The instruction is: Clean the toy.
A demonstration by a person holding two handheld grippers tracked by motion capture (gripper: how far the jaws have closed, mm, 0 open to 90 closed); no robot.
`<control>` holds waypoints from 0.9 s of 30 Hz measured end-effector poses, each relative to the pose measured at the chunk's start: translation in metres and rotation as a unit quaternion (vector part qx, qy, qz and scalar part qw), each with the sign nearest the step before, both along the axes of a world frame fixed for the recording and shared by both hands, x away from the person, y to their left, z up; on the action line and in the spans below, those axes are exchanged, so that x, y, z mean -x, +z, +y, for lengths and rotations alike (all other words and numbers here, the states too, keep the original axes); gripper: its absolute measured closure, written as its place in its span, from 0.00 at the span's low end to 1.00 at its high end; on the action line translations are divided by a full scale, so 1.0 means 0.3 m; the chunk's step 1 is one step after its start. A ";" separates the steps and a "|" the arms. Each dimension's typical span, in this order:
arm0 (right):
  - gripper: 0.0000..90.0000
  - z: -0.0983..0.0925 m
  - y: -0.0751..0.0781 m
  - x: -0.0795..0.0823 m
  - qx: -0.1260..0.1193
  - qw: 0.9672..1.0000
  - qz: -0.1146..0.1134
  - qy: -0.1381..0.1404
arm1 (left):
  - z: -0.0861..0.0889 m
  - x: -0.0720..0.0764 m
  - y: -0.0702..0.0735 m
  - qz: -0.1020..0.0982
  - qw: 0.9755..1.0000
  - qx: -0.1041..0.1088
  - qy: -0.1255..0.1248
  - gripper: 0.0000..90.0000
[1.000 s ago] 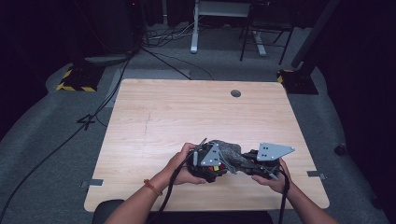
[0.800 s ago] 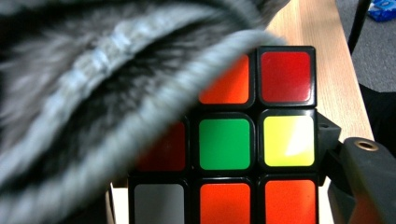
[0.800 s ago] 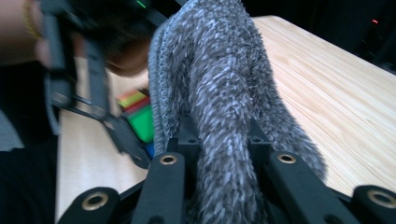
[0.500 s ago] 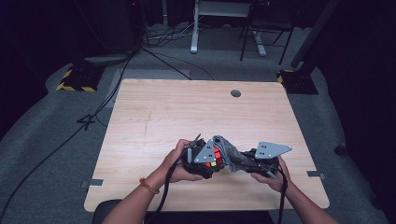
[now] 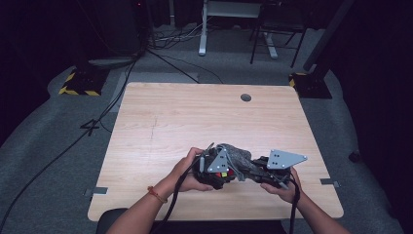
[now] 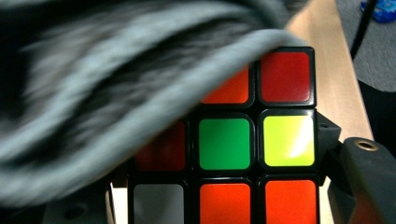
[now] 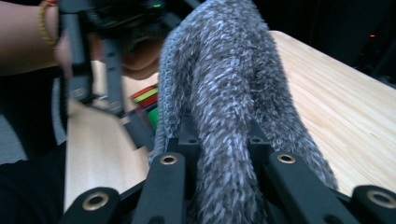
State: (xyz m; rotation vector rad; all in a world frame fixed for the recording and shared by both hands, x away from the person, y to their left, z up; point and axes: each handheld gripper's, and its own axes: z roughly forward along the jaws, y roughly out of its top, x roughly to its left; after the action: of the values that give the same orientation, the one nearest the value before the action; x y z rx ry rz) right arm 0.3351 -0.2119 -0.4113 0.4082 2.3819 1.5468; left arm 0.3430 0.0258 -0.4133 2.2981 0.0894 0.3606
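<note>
- The left claw (image 5: 225, 171) squeezes a puzzle cube (image 6: 243, 149) with red, green, yellow, orange and white squares.
- The right claw (image 5: 253, 170) is clamped on a fuzzy grey cloth (image 7: 224, 93).
- The cloth hangs over part of the cube.
- Both are near the front edge of the counter (image 5: 195, 117), between the 2 hands.

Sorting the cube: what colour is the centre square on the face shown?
Green, on the puzzle cube; clearest in the left gripper view.
</note>
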 end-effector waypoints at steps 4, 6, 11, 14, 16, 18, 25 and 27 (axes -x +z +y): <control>0.84 -0.014 -0.007 -0.015 0.012 1.000 -0.001 -0.023 | -0.002 0.006 0.013 0.005 1.000 0.015 -0.006 0.37; 0.84 -0.026 -0.020 -0.029 0.011 0.999 0.013 -0.029 | 0.004 0.009 0.023 0.005 1.000 0.022 -0.004 0.37; 0.84 -0.043 -0.049 -0.045 0.024 0.999 0.029 -0.035 | 0.035 0.007 0.043 0.005 0.999 0.047 0.002 0.37; 0.84 -0.045 -0.049 -0.042 0.019 0.999 0.030 -0.025 | 0.034 0.003 0.037 -0.004 0.999 0.037 0.008 0.37; 0.84 -0.044 -0.040 -0.034 0.013 0.999 0.030 -0.016 | 0.029 -0.003 0.025 -0.001 1.000 0.030 0.007 0.37; 0.84 -0.040 -0.033 -0.025 0.012 1.000 0.025 -0.007 | 0.020 -0.006 0.012 -0.002 1.000 0.018 0.008 0.37; 0.84 -0.022 -0.019 -0.005 0.011 1.000 0.021 0.016 | -0.020 -0.005 -0.034 0.009 1.000 -0.005 0.008 0.37; 0.83 -0.021 -0.017 -0.005 0.009 1.000 0.019 0.015 | -0.033 -0.002 -0.048 0.008 1.000 -0.015 0.006 0.37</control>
State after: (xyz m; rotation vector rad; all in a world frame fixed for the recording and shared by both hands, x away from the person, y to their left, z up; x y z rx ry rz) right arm 0.3365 -0.2181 -0.4165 0.4035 2.4405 1.5429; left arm 0.3436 0.0158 -0.4277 2.3321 0.1067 0.3520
